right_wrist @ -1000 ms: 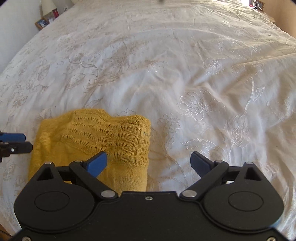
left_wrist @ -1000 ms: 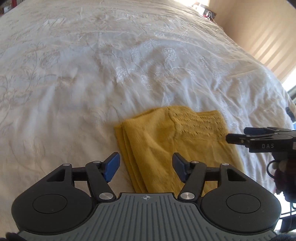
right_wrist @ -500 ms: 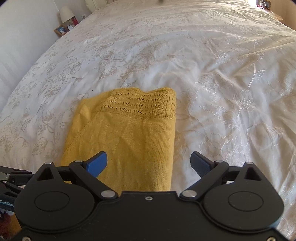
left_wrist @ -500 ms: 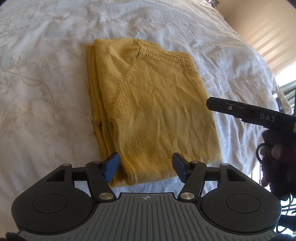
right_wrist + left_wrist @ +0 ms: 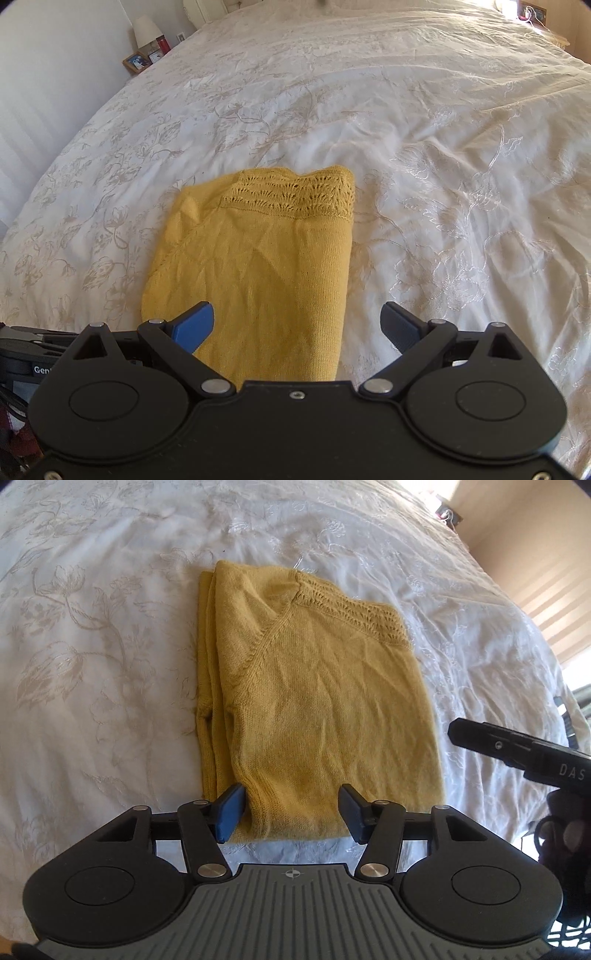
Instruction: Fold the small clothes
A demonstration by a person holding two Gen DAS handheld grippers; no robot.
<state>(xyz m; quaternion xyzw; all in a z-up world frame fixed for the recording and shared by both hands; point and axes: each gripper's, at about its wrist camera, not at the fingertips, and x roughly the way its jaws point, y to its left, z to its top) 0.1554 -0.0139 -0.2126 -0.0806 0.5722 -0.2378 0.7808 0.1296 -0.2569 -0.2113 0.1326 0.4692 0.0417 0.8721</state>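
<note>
Sweater: the yellow knit sweater (image 5: 317, 701) lay folded into a tall rectangle on the bed, flat, with its long sides running away from you.
Lace band: the openwork knit strip (image 5: 295, 195) sat at the far end of the fold, on the top layer.
Stacked edges: along the sweater's left side in your left wrist view, several folded layers showed as narrow ridges (image 5: 208, 686) — one on top of another.
Near hem: the closest edge of the sweater lay just in front of your left claw, between its two fingers in the left wrist view.
Left claw: your left gripper (image 5: 290, 818) was spread wide, its blue pads (image 5: 229, 814) apart and clasping nothing; whether it touched the fabric could not be told.
Right claw: your right gripper (image 5: 295, 328) was also spread wide and held nothing; in its own view its left pad (image 5: 194, 326) appeared over the sweater and its right pad over bare bedding, with the sweater's right edge between the two.
Right claw, seen from the left: its black body (image 5: 524, 753) showed beside the sweater's right side, apart from the cloth.
Bedding: a white bedspread (image 5: 443, 155) with pale embroidered flowers lay under everything — creased, sunlit toward the far right.
Bedside: a lamp (image 5: 144, 31) and a framed picture (image 5: 136, 62) stood on a small table beyond the bed's far left corner.
</note>
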